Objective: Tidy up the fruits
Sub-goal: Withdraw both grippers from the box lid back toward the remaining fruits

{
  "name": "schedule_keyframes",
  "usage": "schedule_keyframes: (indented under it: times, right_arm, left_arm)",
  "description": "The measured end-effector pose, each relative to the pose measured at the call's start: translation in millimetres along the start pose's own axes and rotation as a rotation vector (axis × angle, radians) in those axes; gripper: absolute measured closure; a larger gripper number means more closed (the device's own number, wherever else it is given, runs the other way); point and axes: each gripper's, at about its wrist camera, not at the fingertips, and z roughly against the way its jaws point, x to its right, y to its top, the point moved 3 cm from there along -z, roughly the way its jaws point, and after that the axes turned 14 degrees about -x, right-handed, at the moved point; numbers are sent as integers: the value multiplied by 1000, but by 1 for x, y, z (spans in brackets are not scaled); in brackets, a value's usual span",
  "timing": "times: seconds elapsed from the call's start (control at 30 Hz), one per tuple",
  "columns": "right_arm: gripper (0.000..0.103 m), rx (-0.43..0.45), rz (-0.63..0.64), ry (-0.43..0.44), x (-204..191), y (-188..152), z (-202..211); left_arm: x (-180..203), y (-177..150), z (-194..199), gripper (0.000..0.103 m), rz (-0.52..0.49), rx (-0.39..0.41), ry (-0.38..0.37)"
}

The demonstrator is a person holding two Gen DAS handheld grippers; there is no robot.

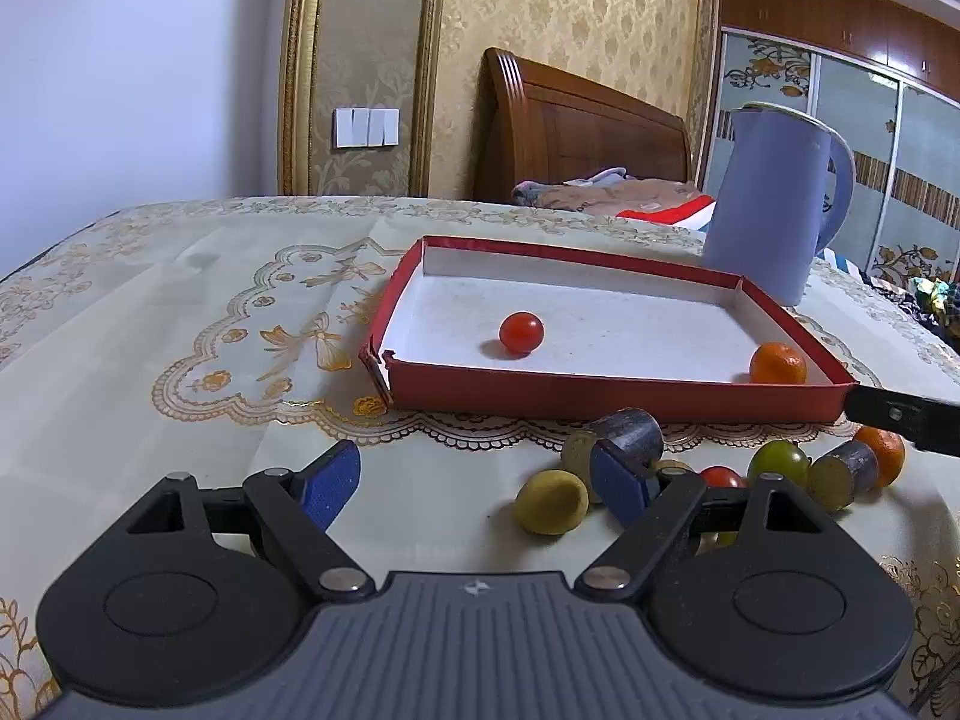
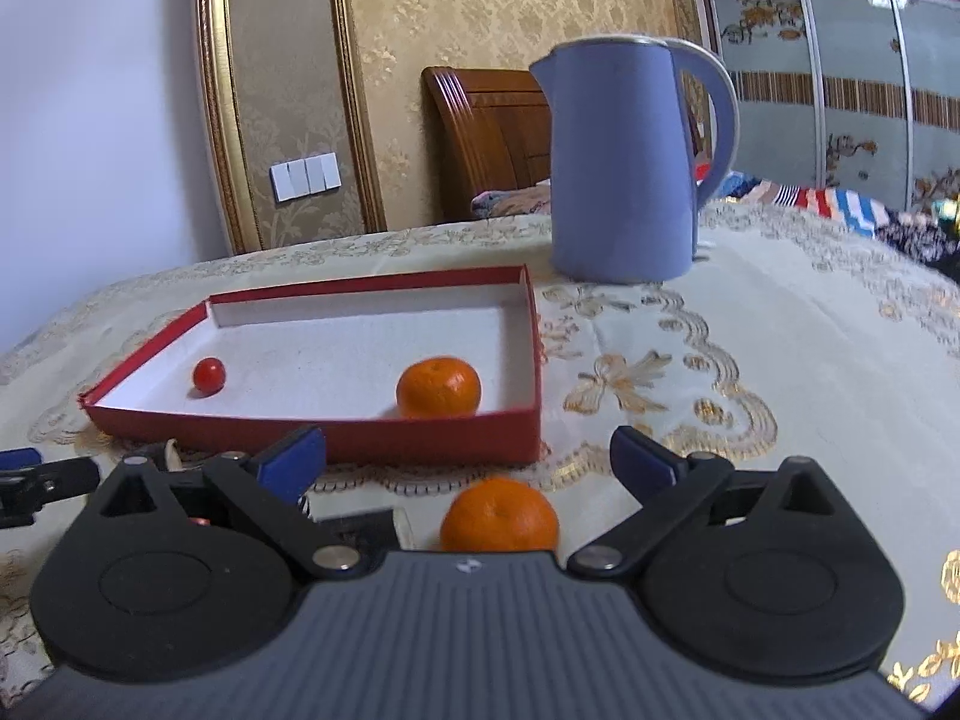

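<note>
A red box lid (image 1: 600, 402) (image 2: 420, 438) with a white inside holds a red cherry tomato (image 1: 521, 332) (image 2: 209, 374) and a mandarin (image 1: 777, 363) (image 2: 438, 387). In front of it lie a yellow-green fruit (image 1: 551, 501), a green fruit (image 1: 777, 463), another red tomato (image 1: 722, 476), a mandarin (image 1: 882, 450) (image 2: 499, 515) and dark cylinders with pale ends (image 1: 630, 435). My left gripper (image 1: 480, 483) is open and empty, left of the loose fruits. My right gripper (image 2: 468, 459) is open above the loose mandarin, which lies between its fingers.
A blue kettle (image 1: 774, 204) (image 2: 624, 162) stands behind the box on the cream, gold-patterned tablecloth (image 1: 210, 312). A wooden bed headboard (image 1: 576, 126) and wardrobe doors are behind the table. The right gripper's finger (image 1: 900, 417) shows at the box's right corner.
</note>
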Motion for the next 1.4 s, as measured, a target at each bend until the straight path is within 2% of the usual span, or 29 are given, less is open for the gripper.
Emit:
schedule_keyframes:
  times: [0.1, 0.2, 0.6, 0.87, 1.0, 1.4]
  right_arm:
    - [0, 26, -80, 23, 14, -2, 5]
    - [0, -1, -105, 21, 18, -2, 1]
    - [0, -25, 23, -30, 4, -9, 9]
    - [0, -48, -24, -19, 12, -10, 6]
    - [0, -28, -50, -48, 18, -12, 13]
    - [0, -60, 13, -111, 38, -25, 29]
  left_arm:
    - [3, 1, -3, 19, -12, -20, 17]
    - [4, 0, -4, 19, -19, -26, 32]
    - [11, 0, -6, 19, -53, -38, 62]
    - [13, 0, -9, 17, -73, -55, 49]
    - [13, -1, -8, 17, -74, -51, 54]
    - [8, 0, -12, 17, -50, -72, 27]
